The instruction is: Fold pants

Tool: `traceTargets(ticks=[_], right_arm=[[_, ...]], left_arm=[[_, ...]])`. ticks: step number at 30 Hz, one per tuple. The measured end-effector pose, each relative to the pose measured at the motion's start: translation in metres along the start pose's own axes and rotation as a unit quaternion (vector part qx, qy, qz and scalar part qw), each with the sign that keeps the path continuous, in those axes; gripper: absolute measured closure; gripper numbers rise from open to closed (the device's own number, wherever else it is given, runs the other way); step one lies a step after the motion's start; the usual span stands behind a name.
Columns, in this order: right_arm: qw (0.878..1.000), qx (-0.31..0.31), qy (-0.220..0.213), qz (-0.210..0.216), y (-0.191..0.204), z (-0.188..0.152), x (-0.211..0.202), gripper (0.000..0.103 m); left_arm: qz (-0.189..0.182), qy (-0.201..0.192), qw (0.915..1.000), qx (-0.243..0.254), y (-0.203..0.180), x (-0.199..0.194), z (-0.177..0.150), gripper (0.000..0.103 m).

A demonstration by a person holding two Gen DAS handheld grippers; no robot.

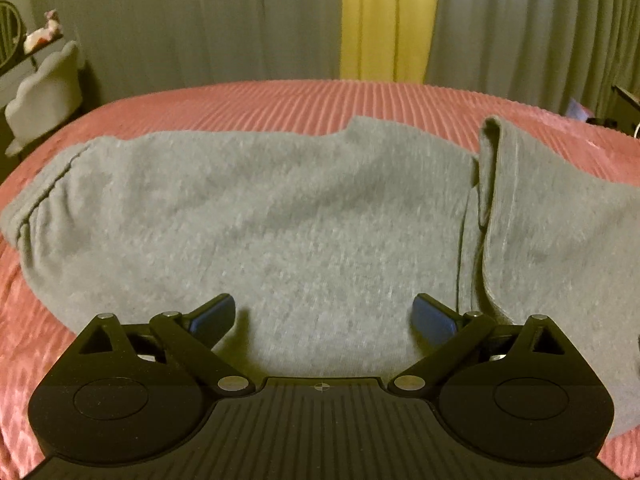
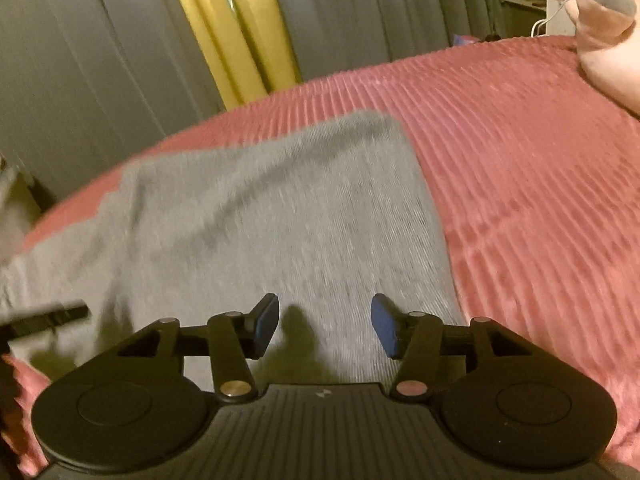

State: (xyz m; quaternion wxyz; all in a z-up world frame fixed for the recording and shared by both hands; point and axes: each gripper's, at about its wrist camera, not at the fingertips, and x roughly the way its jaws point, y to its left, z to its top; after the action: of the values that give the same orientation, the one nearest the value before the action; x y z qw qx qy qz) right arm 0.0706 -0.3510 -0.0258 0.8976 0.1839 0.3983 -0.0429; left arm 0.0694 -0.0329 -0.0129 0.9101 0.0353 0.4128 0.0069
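Pants (image 1: 280, 216), soft, limp grey knit likely to sag, lay across the frame's middle on the red bedspread (image 1: 304, 100), best taken at an edge, while the left gripper (image 1: 324, 316) and right gripper (image 2: 325, 326) stood spread, holding nothing.

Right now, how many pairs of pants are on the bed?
1: grey pants spread across the pink bedspread, below both open grippers. Nothing shows whether anything lies beneath them.

The right gripper (image 2: 325, 326) hangs over grey pants (image 2: 260, 220) spread on a ribbed pink bedspread (image 2: 520, 160), its blue pads (image 2: 266, 326) apart with nothing between; grey and yellow curtains (image 2: 236, 28) behind.
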Motion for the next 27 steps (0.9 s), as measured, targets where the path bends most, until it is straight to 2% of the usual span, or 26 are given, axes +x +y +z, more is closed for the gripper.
traceTargets(ticks=[2,4,5,7,10,14,18,24,27], right_arm=[[1.0,-0.001,0.003,0.003,0.003,0.002,0.0,0.043],[1.0,-0.01,-0.002,0.008,0.008,-0.002,-0.002,0.031],[1.0,-0.013,-0.003,0.012,0.009,-0.004,-0.002,0.028],[1.0,-0.009,-0.005,0.026,0.011,-0.004,0.002,0.015],[0.999,0.0,-0.011,0.035,0.012,-0.005,0.005,0.007],[1.0,-0.014,-0.013,0.024,0.018,-0.008,0.006,0.004],[0.999,-0.031,-0.012,0.009,0.023,-0.009,0.008,0.004],[0.999,-0.04,-0.01,0.002,0.025,-0.008,0.01,0.004],[0.999,-0.04,-0.011,0.001,0.024,-0.008,0.011,0.004]], left_arm=[[0.008,-0.006,0.9999,0.007,-0.001,-0.002,-0.001,0.003],[0.007,-0.008,0.9999,0.006,0.0,-0.007,-0.003,0.003],[0.0,-0.008,1.0,0.001,0.001,-0.009,-0.003,0.003],[-0.014,-0.008,0.9998,-0.009,0.003,-0.012,-0.002,0.003],[-0.029,-0.016,0.9994,-0.011,0.003,-0.018,-0.001,0.003],[-0.05,-0.005,0.9987,0.003,-0.006,-0.016,-0.004,0.003],[-0.045,0.006,0.9986,0.027,-0.016,-0.01,-0.009,0.003],[-0.055,0.017,0.9981,0.021,-0.015,-0.007,-0.009,0.003],[-0.072,0.023,0.997,0.018,-0.016,-0.007,-0.009,0.003]])
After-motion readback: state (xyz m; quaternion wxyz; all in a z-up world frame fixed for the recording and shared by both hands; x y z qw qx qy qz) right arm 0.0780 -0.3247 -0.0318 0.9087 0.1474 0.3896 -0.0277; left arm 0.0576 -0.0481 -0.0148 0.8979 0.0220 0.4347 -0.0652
